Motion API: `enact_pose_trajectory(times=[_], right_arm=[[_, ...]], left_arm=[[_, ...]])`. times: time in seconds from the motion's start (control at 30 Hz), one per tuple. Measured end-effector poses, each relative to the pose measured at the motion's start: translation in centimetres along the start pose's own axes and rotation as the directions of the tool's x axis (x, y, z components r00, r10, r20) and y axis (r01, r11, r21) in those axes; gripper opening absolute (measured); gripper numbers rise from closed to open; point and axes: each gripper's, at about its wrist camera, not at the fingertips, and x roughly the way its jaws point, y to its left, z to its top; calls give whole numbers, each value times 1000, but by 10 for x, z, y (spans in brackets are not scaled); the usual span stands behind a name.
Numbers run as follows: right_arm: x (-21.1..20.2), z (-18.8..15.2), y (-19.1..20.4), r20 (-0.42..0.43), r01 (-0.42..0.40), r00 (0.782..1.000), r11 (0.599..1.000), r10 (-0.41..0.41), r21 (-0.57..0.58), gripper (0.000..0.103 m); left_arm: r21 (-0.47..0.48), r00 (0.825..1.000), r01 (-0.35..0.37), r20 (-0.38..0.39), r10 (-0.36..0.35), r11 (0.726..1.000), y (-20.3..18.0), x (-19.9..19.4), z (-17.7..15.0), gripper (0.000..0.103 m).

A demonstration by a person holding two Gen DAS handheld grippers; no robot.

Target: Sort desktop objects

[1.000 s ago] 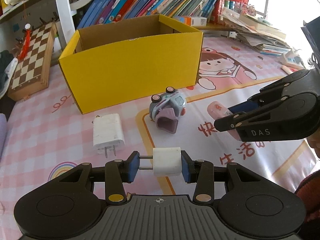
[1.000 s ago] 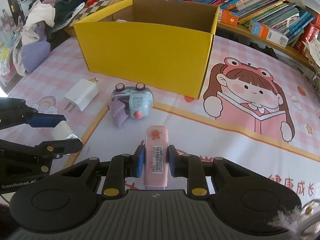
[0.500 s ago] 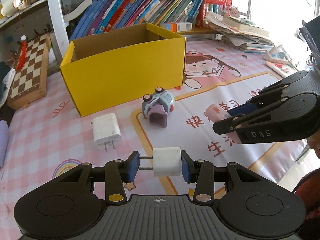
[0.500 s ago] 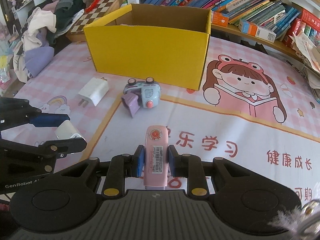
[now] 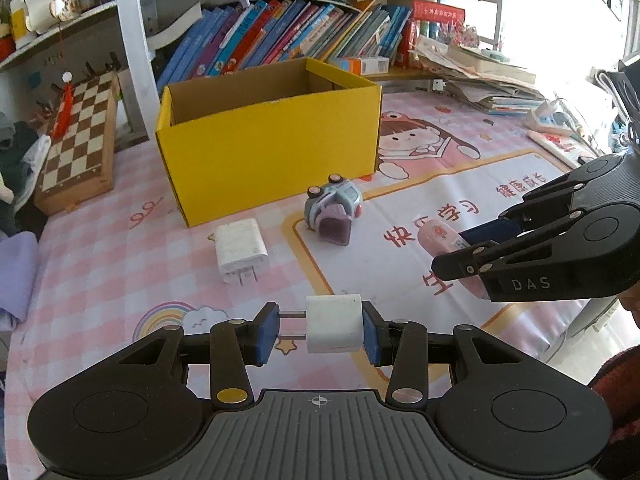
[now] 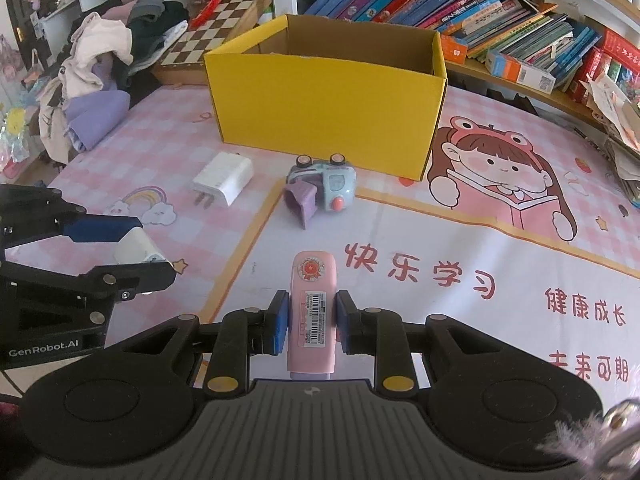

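Observation:
My left gripper (image 5: 320, 330) is shut on a small white plug adapter (image 5: 334, 329), held above the mat with its prongs pointing left. My right gripper (image 6: 312, 322) is shut on a pink stick-shaped case (image 6: 313, 308) with a barcode label. An open yellow cardboard box (image 5: 268, 152) stands ahead on the mat; it also shows in the right wrist view (image 6: 328, 96). A larger white charger (image 5: 240, 250) and a tipped light-blue toy car (image 5: 334, 210) lie on the mat in front of the box. The right gripper (image 5: 472, 256) shows at the right of the left wrist view.
A pink cartoon mat (image 6: 500, 216) covers the table. A chessboard (image 5: 78, 146) leans at the back left. Books (image 5: 288, 40) line the shelf behind the box. Stacked papers (image 5: 488, 84) lie at the back right. A clothes pile (image 6: 104, 72) sits off the left edge.
Both grippers have pulled back and risen from the box, still holding their objects. The box, charger and toy car now look farther away.

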Motion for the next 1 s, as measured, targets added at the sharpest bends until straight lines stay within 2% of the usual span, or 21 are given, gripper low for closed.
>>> enact_pose_trajectory(times=[0.37,0.57,1.0], right_arm=[[-7,0,11,-7,-3,1000,1000,3,2,23],[-12,9,8,2,2,1000,1000,-2,11,23],[-15,60,-11,66,8,998,1000,-7,-16,23]], left_arm=[[-12,1000,11,21,-11,1000,9,-10,-3,41],[-25,998,1,61,0,1000,16,-15,4,41],[-24,986,-26,166,30,999,26,-9,44,41]])
